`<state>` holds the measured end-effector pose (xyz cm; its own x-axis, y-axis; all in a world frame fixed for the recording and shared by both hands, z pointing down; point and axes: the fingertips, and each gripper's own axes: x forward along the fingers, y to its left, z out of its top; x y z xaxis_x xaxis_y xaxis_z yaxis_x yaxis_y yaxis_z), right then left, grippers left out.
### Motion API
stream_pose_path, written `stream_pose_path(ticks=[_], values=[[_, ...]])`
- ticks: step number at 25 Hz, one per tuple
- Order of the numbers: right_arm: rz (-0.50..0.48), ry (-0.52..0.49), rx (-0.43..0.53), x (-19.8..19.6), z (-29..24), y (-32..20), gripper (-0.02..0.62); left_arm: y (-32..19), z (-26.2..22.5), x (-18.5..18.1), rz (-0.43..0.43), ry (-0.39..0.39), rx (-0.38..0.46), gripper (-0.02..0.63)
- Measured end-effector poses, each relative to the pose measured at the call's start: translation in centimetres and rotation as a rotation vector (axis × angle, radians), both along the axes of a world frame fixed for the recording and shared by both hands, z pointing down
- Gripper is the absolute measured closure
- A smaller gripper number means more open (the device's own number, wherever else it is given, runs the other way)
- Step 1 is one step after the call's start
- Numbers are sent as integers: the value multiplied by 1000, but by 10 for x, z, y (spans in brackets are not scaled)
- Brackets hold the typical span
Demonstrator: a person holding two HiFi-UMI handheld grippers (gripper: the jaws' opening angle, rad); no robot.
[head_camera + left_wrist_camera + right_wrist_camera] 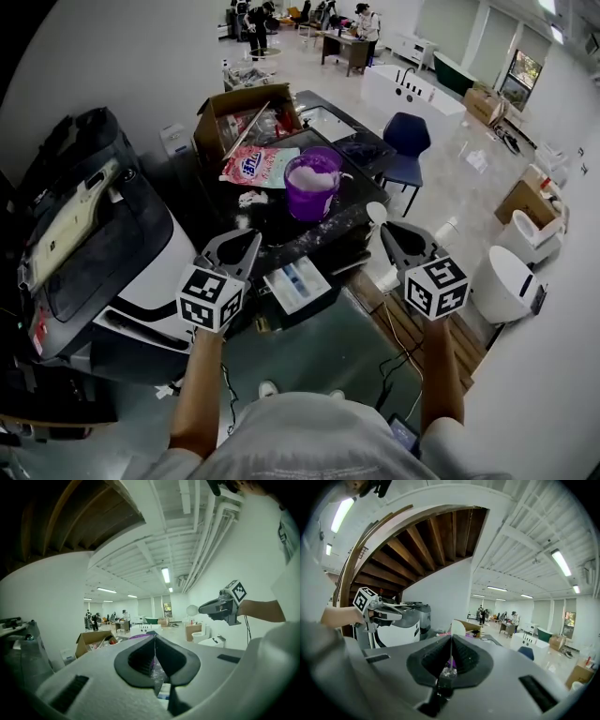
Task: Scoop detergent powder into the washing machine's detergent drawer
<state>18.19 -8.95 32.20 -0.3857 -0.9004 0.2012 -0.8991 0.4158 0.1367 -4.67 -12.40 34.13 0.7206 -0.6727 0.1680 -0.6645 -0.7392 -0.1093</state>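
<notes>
Left gripper (154,638) first: jaws pressed flat together, nothing between them, hovering at the front edge of the worktop. Right gripper (451,638) is level with it, jaws also squeezed together, and a white scoop (376,214) stands right at their tips, so it looks pinched by its handle.

Now the surface: a dark worktop (361,192), glossy, with white dust smeared along its near edge. On it sits an open cardboard box (225,108) at the back, and a red, white and blue detergent bag (255,167) lies flat in front of the box. A bulky black-and-white machine (141,253) stands to the left.

The room is big and bright, with a pale shiny floor and strip lights (165,573) running along the white ceiling. A blue chair (408,136) sits beyond the worktop, a white bathtub (412,94) behind it, and people (361,23) stand round a desk at the far end. Dark wooden stair beams (422,541) arch overhead on the left side.

And the powder (314,176): white and heaped, filling a purple tub (309,204) that stands upright beside the bag, well beyond both grippers. The detergent drawer (298,284) is pulled out below the worktop's front edge, between the two grippers, showing blue and white compartments.
</notes>
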Motion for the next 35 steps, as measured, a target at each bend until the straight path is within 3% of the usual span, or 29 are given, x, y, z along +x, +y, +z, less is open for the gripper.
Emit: stream_pose_path(ticks=[16, 35], values=[[-9, 43, 98, -20, -36, 26, 584, 27, -52, 3, 24, 16, 124, 595], [2, 51, 77, -21, -27, 28, 584, 28, -54, -3, 26, 14, 128, 595]])
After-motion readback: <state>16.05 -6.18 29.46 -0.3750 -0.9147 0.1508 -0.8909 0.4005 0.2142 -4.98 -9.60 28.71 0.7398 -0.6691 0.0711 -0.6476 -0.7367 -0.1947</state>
